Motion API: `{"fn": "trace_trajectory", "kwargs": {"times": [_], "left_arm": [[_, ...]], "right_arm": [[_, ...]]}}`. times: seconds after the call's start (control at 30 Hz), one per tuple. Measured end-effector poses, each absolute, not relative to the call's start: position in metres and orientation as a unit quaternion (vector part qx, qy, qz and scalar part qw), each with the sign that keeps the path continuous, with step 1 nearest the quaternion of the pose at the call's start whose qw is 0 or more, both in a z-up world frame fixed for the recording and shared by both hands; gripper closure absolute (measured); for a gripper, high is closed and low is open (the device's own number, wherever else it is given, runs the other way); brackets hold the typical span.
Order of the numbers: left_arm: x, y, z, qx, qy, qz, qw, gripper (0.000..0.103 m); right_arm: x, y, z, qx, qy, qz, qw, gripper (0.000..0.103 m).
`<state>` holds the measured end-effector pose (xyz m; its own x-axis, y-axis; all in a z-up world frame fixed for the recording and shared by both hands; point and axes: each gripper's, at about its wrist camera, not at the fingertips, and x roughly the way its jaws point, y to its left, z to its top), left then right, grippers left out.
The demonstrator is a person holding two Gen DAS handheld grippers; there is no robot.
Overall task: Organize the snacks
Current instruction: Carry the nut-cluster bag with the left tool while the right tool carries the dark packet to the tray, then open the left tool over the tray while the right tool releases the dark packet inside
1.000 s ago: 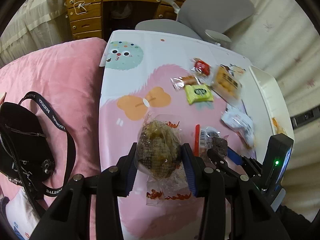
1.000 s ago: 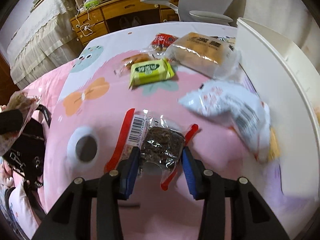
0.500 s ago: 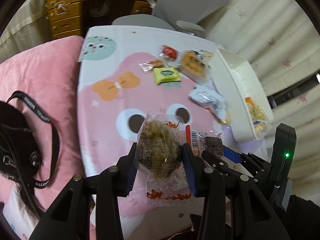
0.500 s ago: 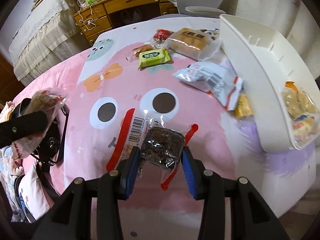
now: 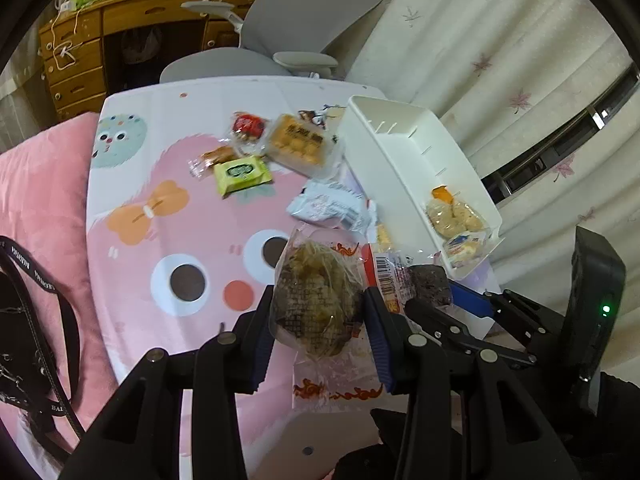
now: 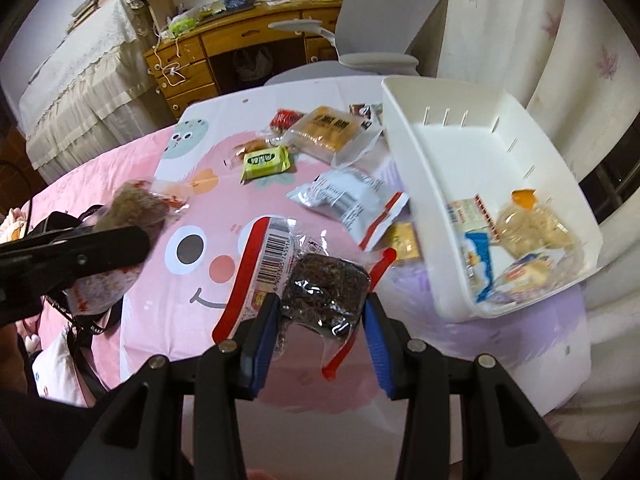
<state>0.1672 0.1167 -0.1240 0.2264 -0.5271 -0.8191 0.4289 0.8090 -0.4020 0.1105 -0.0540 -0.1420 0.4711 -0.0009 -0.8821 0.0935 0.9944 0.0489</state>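
My left gripper [image 5: 318, 304] is shut on a clear-wrapped brown pastry [image 5: 316, 296], held above the near part of the pink cartoon table [image 5: 168, 184]. My right gripper [image 6: 322, 312] is shut on a dark cake in a clear wrapper with red edges [image 6: 324, 292], held above the table's near edge, left of the white bin [image 6: 492, 148]. The right gripper and its dark cake [image 5: 430, 284] show at the right of the left wrist view. The bin [image 5: 396, 160] holds a few wrapped snacks [image 6: 532, 224] at its near end.
Loose on the table are a green packet [image 6: 266, 162], an orange cake pack [image 6: 326, 130], a red packet [image 6: 286, 118], a silver-white packet [image 6: 348, 200] and a small orange wrapper [image 5: 218, 156]. A grey chair [image 6: 376, 32] and wooden desk [image 6: 240, 40] stand beyond. A black strapped bag [image 5: 24, 312] lies on pink bedding.
Both grippers have risen and pulled back from the table with their snacks. The white bin and its contents have come into full view on the right.
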Motion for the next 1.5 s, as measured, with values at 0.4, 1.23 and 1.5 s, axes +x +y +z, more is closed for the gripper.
{"fn": "trace_trajectory", "kwargs": {"times": [0.4, 1.23, 1.5], "left_arm": [[0.153, 0.043, -0.101, -0.068, 0.522, -0.243, 0.815, 0.062], [0.181, -0.172, -0.074, -0.086, 0.497, -0.196, 0.841, 0.062], [0.195, -0.201, -0.07, -0.078, 0.488, -0.188, 0.849, 0.057]], "right_arm": [[0.104, -0.121, -0.111, -0.017, 0.47, 0.061, 0.88, 0.06], [0.151, -0.318, -0.078, -0.043, 0.421, 0.109, 0.9, 0.06], [0.17, -0.343, -0.082, -0.023, 0.418, 0.117, 0.901, 0.06]]}}
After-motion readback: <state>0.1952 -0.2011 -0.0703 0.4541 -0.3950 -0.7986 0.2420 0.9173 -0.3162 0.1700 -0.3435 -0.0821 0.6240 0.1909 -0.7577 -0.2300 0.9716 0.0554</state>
